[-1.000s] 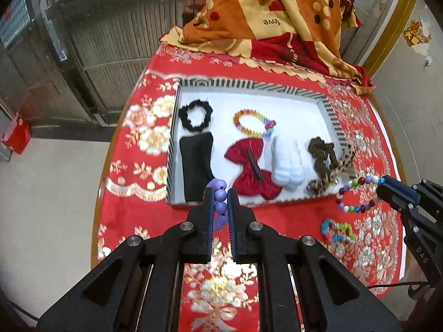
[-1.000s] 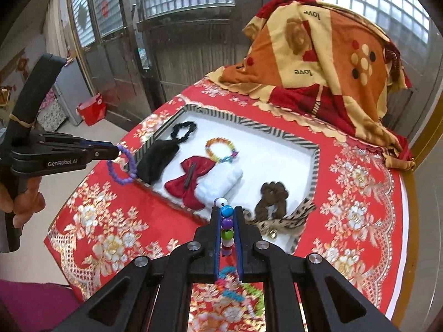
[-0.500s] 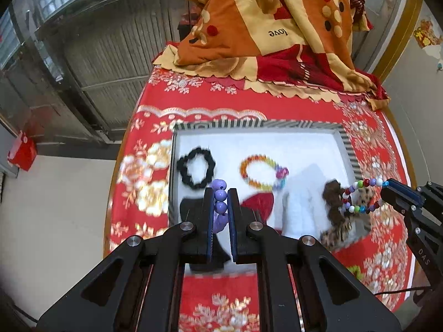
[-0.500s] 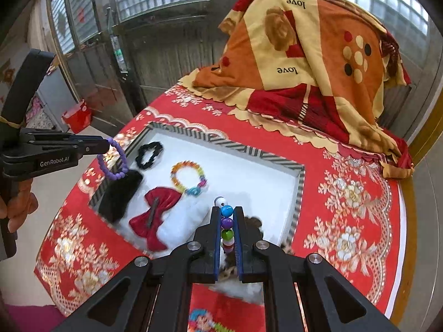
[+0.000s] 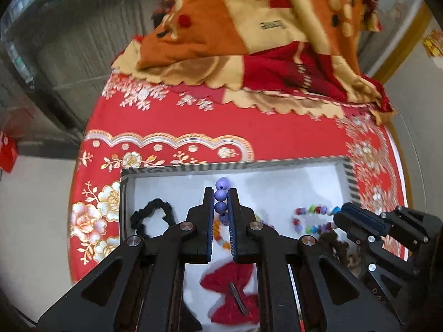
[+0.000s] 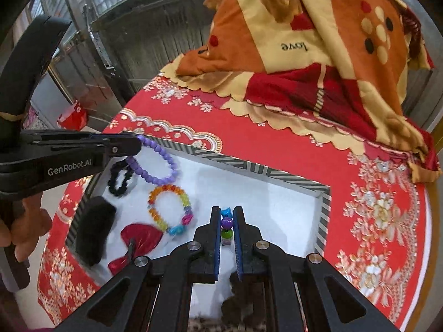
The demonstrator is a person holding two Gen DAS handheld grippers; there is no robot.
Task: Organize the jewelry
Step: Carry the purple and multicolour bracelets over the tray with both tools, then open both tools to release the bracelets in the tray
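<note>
My left gripper (image 5: 221, 193) is shut on a purple bead bracelet (image 5: 221, 196) and holds it above the white tray (image 5: 277, 191); the bracelet hangs as a loop in the right wrist view (image 6: 155, 163). My right gripper (image 6: 227, 215) is shut on a multicoloured bead bracelet (image 6: 227, 224), also over the tray; that bracelet shows in the left wrist view (image 5: 315, 217). In the tray lie a rainbow bracelet (image 6: 169, 207), a black scrunchie (image 6: 120, 178), a red bow clip (image 6: 138, 242) and a black pouch (image 6: 92, 228).
The tray has a striped rim (image 6: 324, 213) and sits on a red floral tablecloth (image 6: 373, 221). A folded orange and red blanket (image 6: 318, 41) lies at the back of the table. A brown scrunchie (image 6: 238, 307) lies under my right gripper.
Both grippers have moved forward over the tray with their bracelets still held. The near tray edge has passed out of sight beneath them.
</note>
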